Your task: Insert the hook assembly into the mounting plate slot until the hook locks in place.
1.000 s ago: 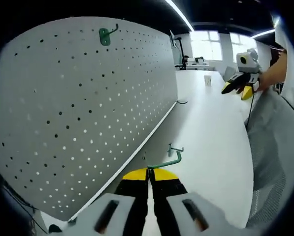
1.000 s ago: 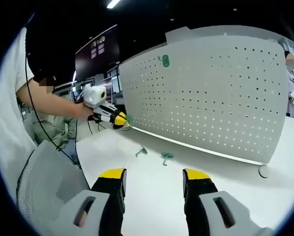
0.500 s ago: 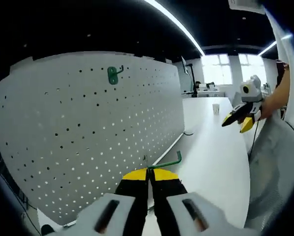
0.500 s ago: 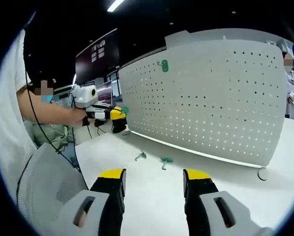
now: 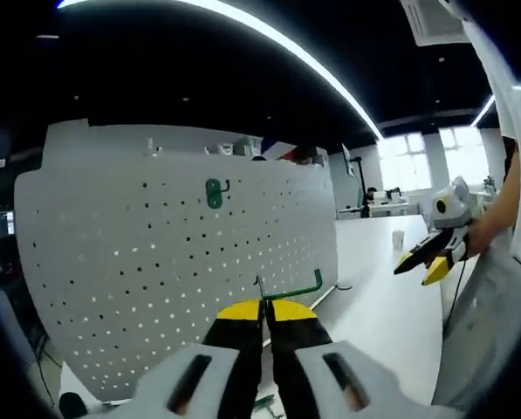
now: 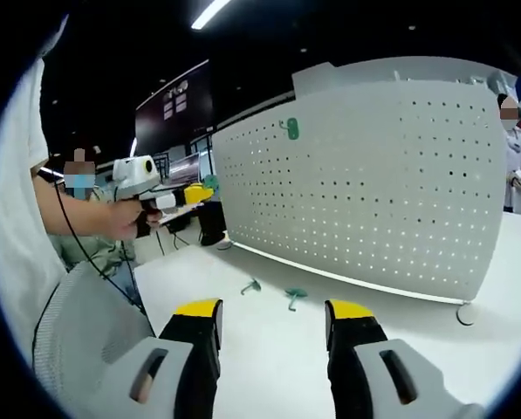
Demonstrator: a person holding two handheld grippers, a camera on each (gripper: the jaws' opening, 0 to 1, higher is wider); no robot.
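Left gripper [image 5: 263,307] jaws pinch green hook [image 5: 288,291], raised facing pegboard [image 5: 155,288] for insertion — right gripper [image 6: 273,310] jaws spread, idle.

Above me the ceiling [image 5: 155,52] is dark, crossed by a long bright light strip [image 5: 304,61]. Far off, bright windows [image 5: 417,161] glow beyond more white desks [image 5: 387,205]. I work over a white table [image 6: 269,349]; behind, a dark wall panel [image 6: 168,109] carries what may be posters.
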